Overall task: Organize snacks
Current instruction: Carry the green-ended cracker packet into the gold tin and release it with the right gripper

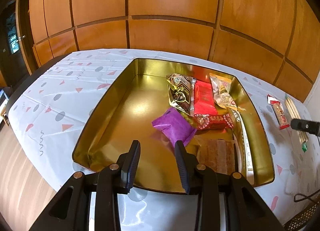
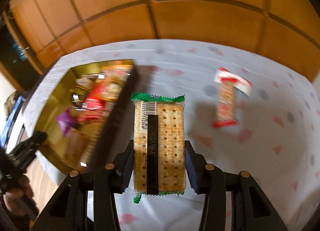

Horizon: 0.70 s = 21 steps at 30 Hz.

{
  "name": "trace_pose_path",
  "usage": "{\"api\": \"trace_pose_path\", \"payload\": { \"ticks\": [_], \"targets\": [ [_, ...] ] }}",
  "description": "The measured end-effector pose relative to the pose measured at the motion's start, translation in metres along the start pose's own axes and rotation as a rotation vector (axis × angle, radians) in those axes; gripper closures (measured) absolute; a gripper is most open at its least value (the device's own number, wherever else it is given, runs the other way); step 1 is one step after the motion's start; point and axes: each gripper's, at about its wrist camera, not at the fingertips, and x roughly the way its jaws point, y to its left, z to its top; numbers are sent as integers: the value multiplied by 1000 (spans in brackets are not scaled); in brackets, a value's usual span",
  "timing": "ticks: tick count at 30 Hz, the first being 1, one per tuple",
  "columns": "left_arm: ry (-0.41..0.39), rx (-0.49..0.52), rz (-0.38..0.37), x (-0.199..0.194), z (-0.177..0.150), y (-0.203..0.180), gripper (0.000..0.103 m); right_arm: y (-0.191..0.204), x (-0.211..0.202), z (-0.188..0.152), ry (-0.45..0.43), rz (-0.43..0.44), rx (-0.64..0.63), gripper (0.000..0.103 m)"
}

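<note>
Cracker pack (image 2: 159, 143) clamped in right gripper (image 2: 159, 163) right of gold tin (image 1: 96, 123); left gripper (image 1: 158, 161) apart over tin's near side.

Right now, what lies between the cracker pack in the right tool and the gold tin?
Only patterned tablecloth: in the right wrist view, the cracker pack hangs beside the gold tin, nothing between.
</note>
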Motion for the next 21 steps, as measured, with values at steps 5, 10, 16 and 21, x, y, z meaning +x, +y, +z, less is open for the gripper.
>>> {"api": "trace_pose_path", "payload": {
  "ticks": [5,10,16,21],
  "targets": [
    [-15,-9,5,-1,1,4,67,50,9,14,-9,73,-69,57],
    [-21,-13,9,-1,1,7,67,94,26,27,3,117,-137,57],
    [-12,-20,10,3,1,9,67,134,67,31,68,83,-240,56],
    [0,-16,11,6,-1,12,67,140,87,24,99,4,-292,55]
  ]
}}
